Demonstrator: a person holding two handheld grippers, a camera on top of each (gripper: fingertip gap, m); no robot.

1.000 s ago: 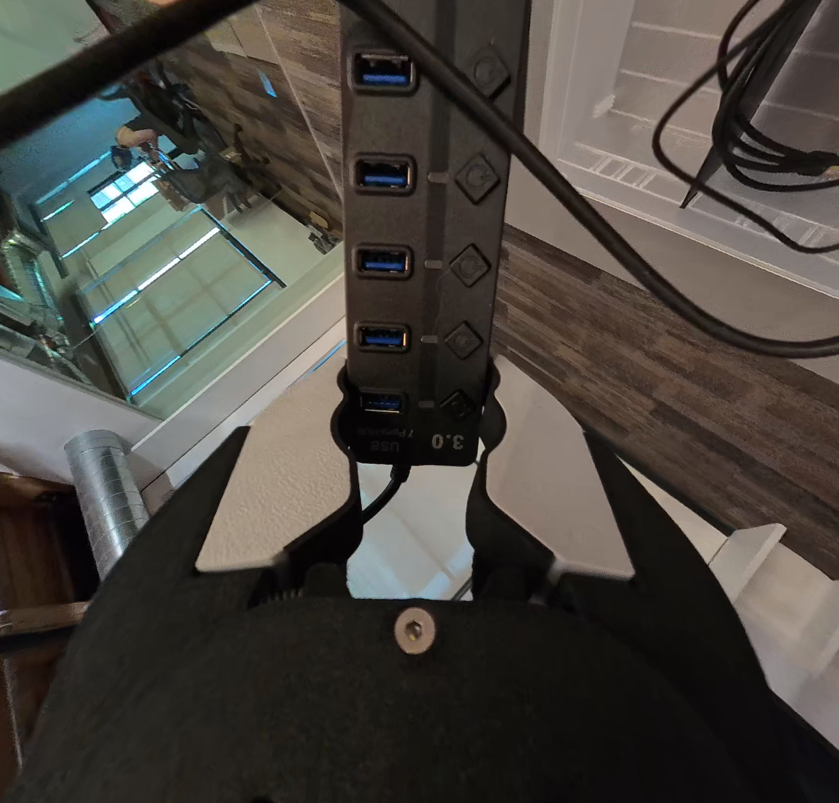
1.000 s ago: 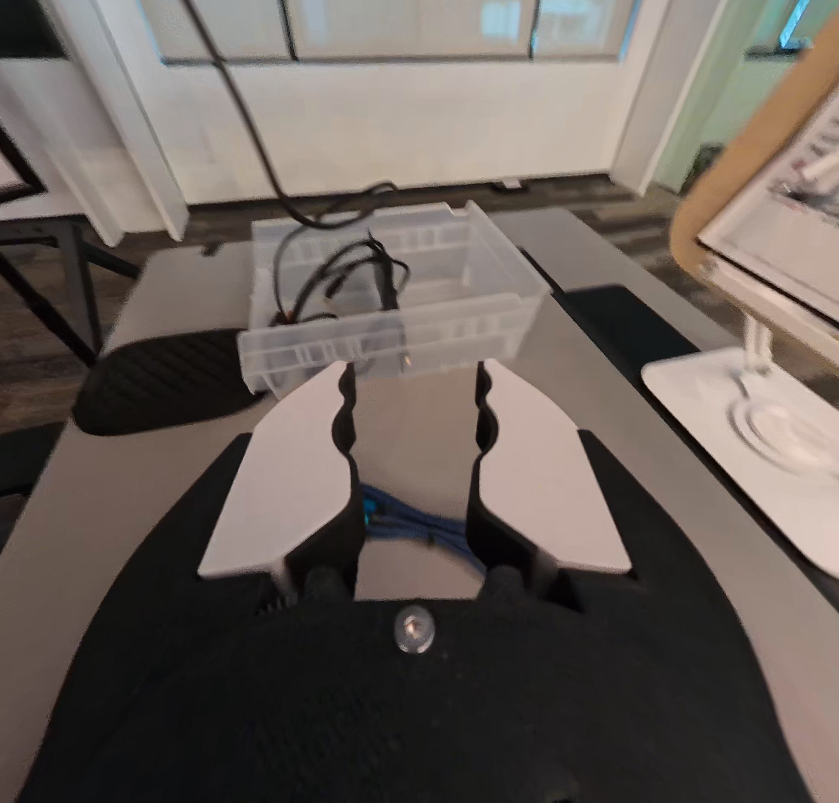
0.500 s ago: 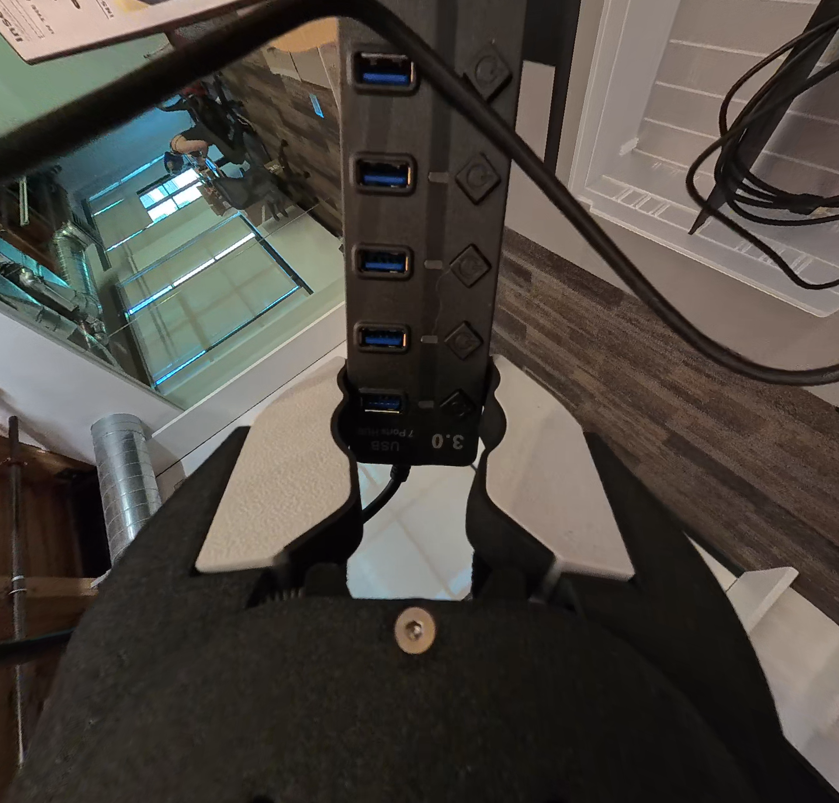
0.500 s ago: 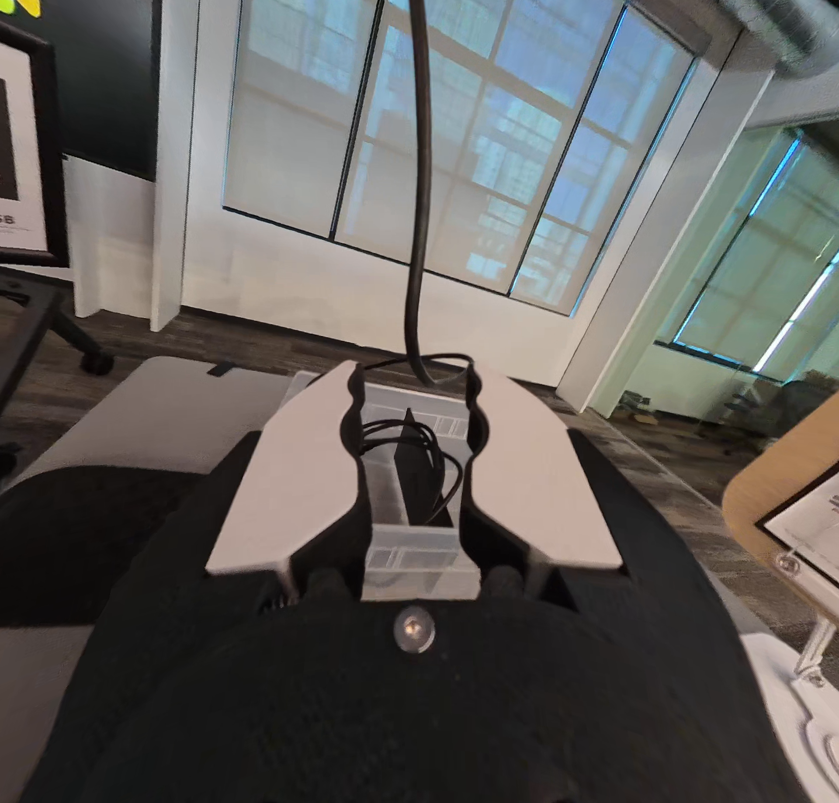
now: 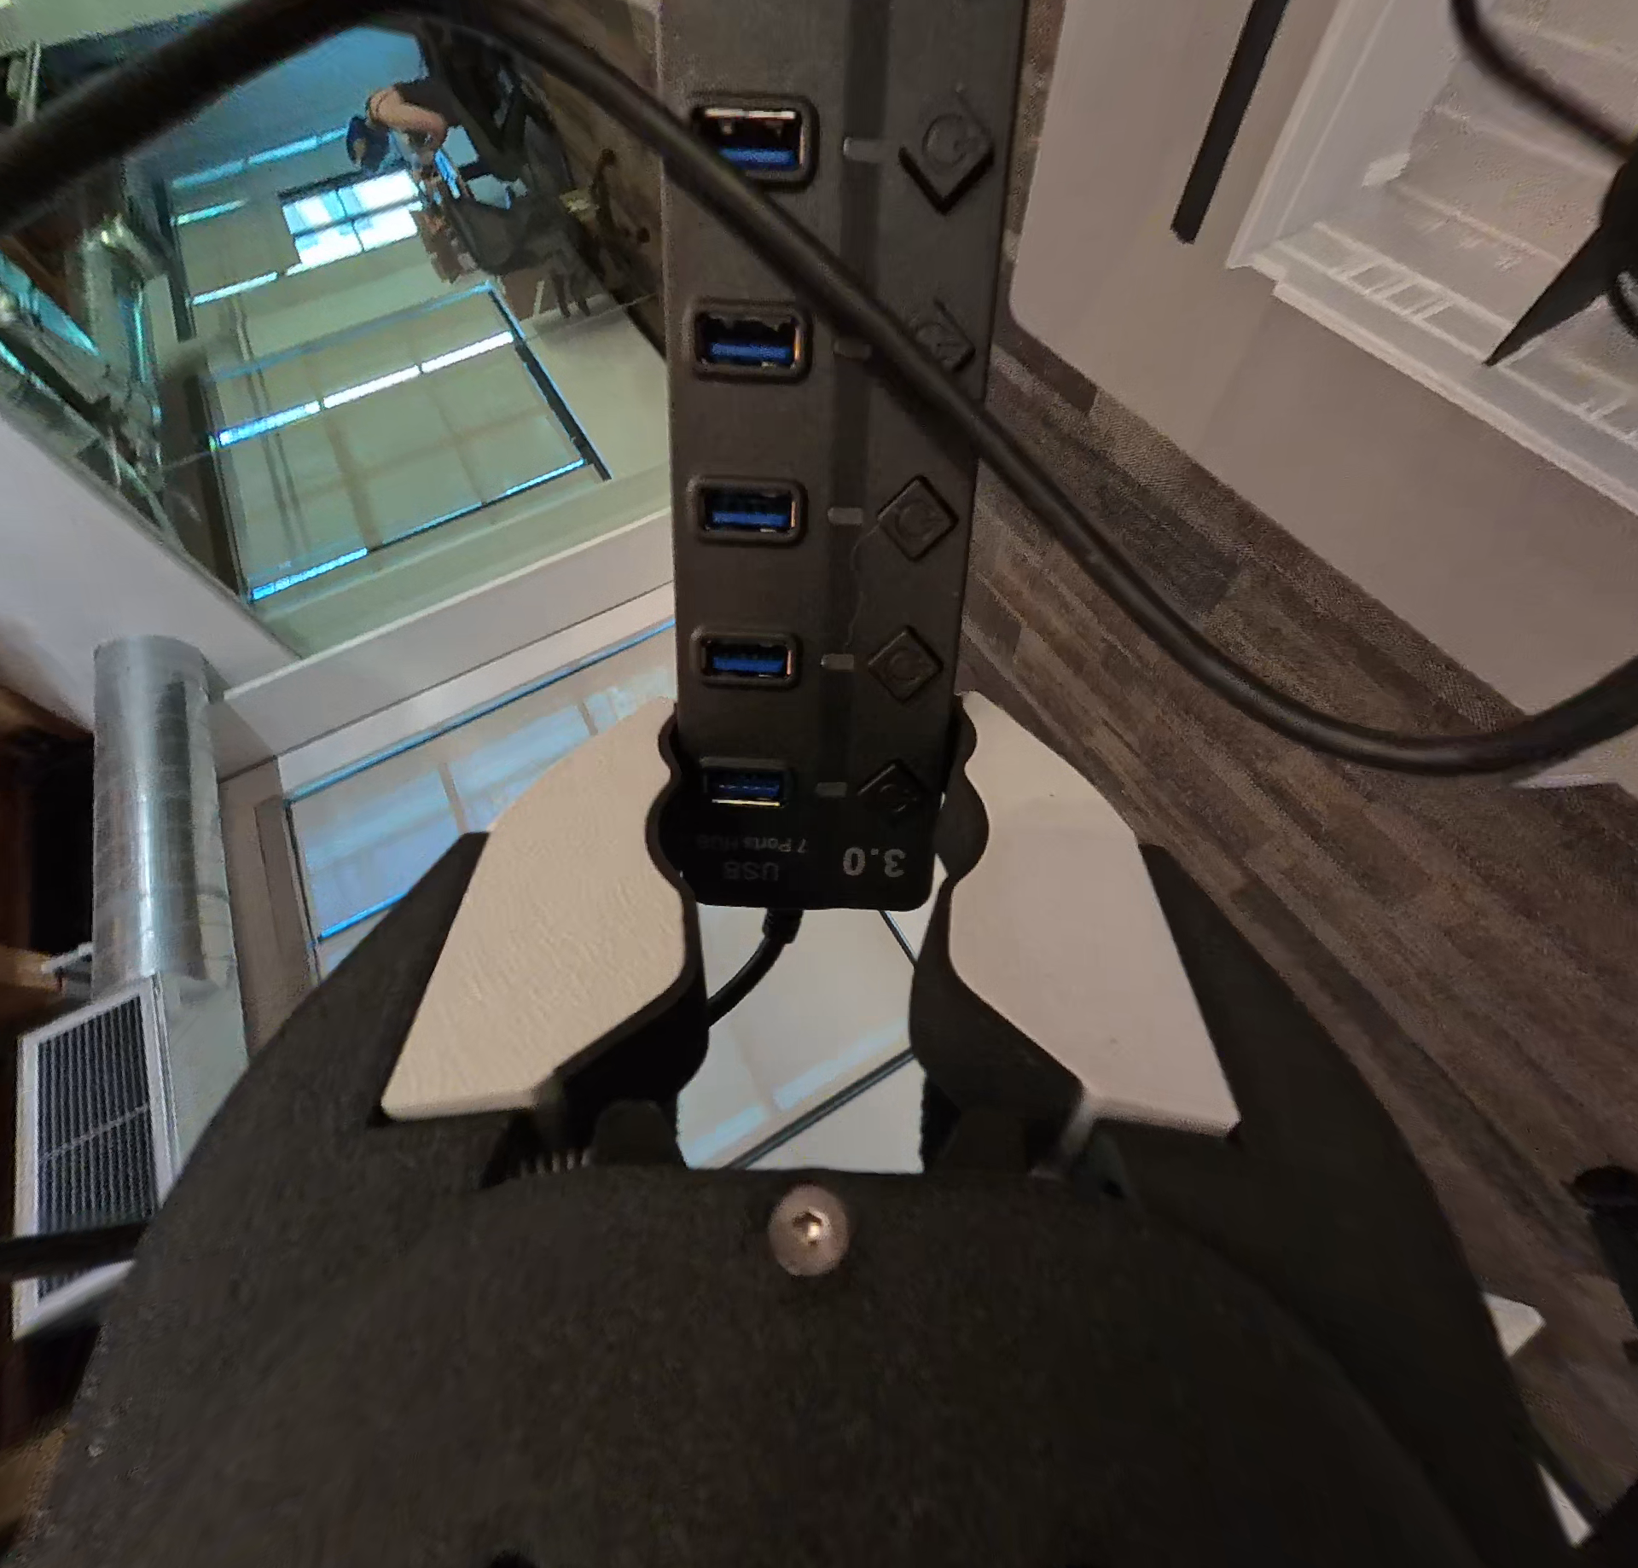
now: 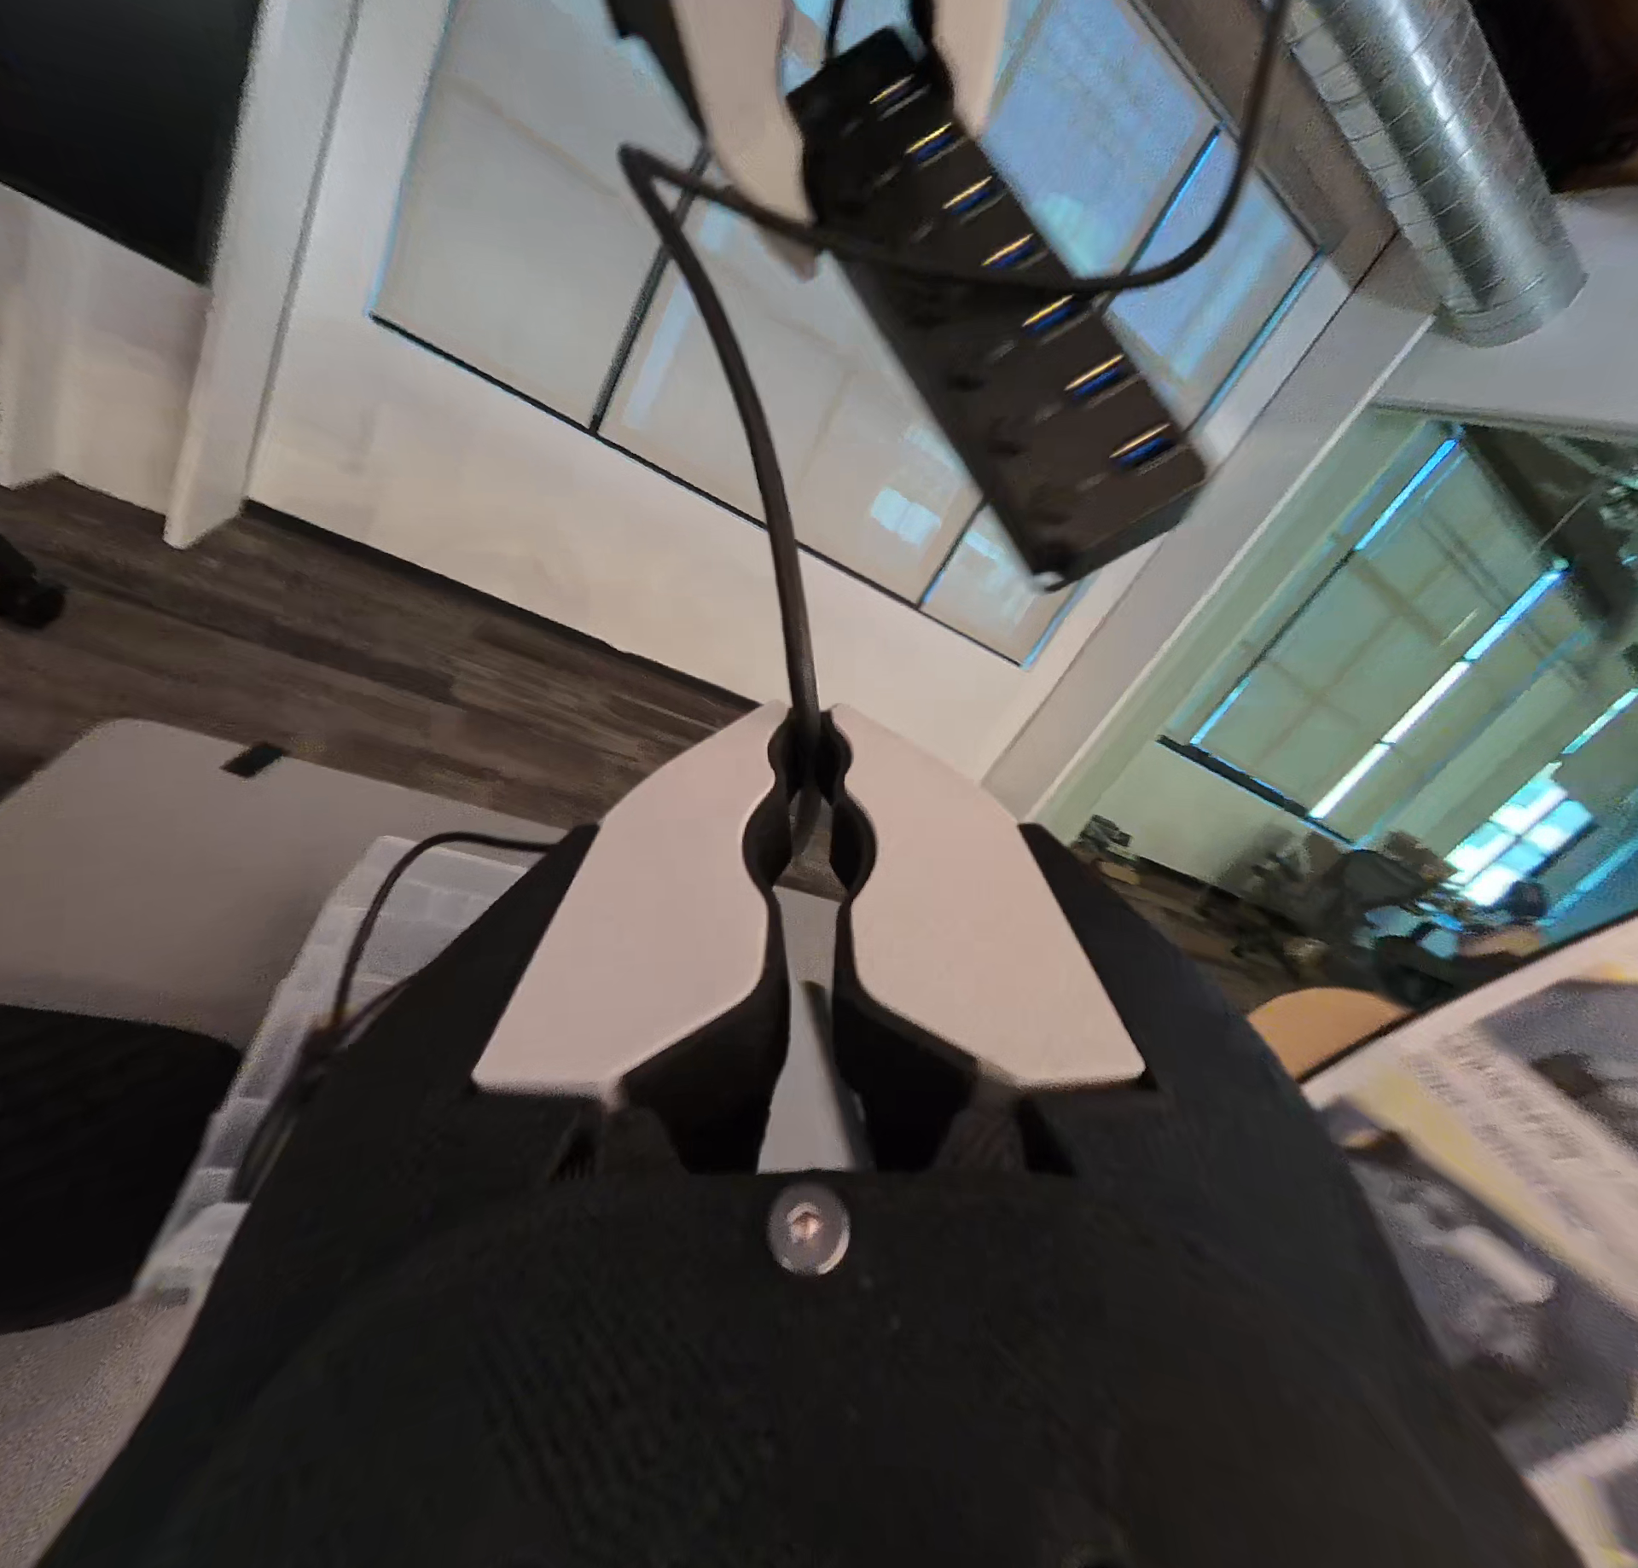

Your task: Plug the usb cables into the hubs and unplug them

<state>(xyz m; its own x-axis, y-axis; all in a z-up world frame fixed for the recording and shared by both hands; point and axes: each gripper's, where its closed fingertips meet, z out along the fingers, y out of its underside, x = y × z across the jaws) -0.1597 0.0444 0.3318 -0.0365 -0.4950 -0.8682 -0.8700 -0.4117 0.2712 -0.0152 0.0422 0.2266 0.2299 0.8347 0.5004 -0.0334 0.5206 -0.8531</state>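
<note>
My left gripper [image 5: 815, 754] is shut on the near end of a long black USB hub [image 5: 833, 426], held up in the air. Its blue ports are all empty in the left wrist view. The hub's thick black cable [image 5: 1064, 533] loops across its face. In the right wrist view my right gripper [image 6: 808, 732] is shut on that black cable [image 6: 762, 462] at its fingertips. The cable rises to the hub [image 6: 1019, 311], which hangs high between the left gripper's white fingers [image 6: 744, 107]. The plug end is hidden.
A clear plastic bin [image 5: 1418, 222] with thin black cables stands on the grey table [image 6: 133, 799]; it also shows at the right gripper's lower left [image 6: 372, 896]. A black pad [image 6: 89, 1127] lies left of it. A printed sheet [image 6: 1462, 1127] lies at the right. About 20 centimeters separates my left fingertips from my right.
My right gripper was open over the table; it has tilted up and shut on the hub's black cable. My left gripper keeps its hold on the hub and has turned a little.
</note>
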